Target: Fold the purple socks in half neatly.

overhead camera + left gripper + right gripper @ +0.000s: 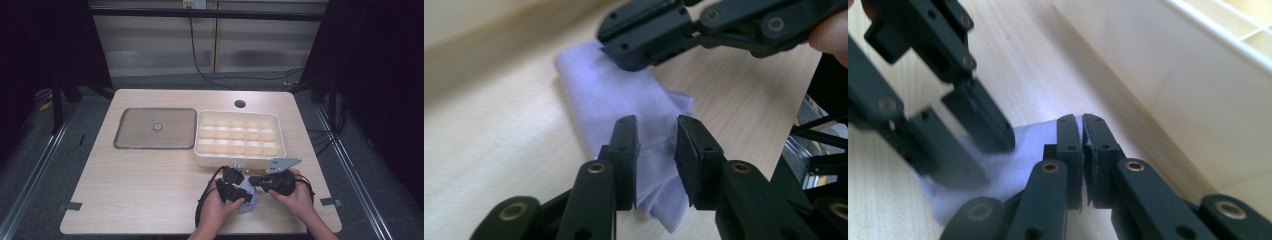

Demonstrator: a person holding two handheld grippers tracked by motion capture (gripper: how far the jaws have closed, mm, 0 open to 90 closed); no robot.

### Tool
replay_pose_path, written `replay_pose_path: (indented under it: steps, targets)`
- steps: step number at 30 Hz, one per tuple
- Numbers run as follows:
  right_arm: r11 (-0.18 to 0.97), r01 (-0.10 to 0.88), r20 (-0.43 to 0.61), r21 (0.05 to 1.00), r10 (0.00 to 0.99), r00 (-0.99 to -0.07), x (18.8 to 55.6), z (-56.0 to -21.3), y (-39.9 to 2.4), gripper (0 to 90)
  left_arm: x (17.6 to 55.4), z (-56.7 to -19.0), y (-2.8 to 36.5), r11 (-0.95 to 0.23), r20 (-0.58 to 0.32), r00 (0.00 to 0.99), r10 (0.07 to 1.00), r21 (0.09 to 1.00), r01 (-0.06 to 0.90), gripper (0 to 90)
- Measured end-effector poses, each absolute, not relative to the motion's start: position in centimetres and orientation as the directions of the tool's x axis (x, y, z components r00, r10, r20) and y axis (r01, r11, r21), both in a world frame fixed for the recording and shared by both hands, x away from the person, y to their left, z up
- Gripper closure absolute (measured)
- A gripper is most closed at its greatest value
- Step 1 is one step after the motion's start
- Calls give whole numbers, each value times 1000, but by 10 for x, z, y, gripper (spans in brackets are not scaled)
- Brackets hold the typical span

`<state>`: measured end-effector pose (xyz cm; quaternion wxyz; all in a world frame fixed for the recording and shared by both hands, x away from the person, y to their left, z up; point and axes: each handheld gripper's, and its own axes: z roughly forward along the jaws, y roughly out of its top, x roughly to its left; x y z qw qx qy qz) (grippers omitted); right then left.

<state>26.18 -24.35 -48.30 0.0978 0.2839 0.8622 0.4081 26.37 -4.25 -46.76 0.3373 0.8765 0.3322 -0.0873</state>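
Your pale wooden tabletop (150, 175) carries a grey tray (155, 128) and a compartmented cream box (239, 136); dark curtains flank it. The lilac cloth (614, 105) lies near the front edge, your left tool (656, 145) parted around its fold, your right tool (1082, 130) pinching its edge.

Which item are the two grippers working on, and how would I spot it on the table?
Start at the white divided tray on the table's far right half, then come toward the near edge in front of it. There, between the left gripper and the right gripper, lies a small folded cloth. It is the one soft, pale lilac thing there; the tray and the grey lid are rigid.
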Motion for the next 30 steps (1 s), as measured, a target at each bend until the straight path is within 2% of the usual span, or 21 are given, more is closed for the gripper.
replay_pose_path:
  steps: [6,13,17,21,30]
  targets:
    - [471,428,86,772,590,-803,258,-478,-250,830,272,-455,-27,-541,-357,765,536,550,636,672]
    - [441,460,105,771,624,-775,250,-473,-261,778,276,-466,-13,-583,-345,770,536,508,634,670]
    - [421,480,113,770,650,-751,246,-472,-269,739,273,-470,-20,-607,-356,786,505,502,617,670]
    - [408,504,129,761,667,-734,243,-473,-276,736,271,-472,-32,-627,-353,803,480,502,596,670]
    - [361,557,188,748,690,-699,243,-468,-285,671,270,-473,-41,-632,-352,807,474,502,590,641]
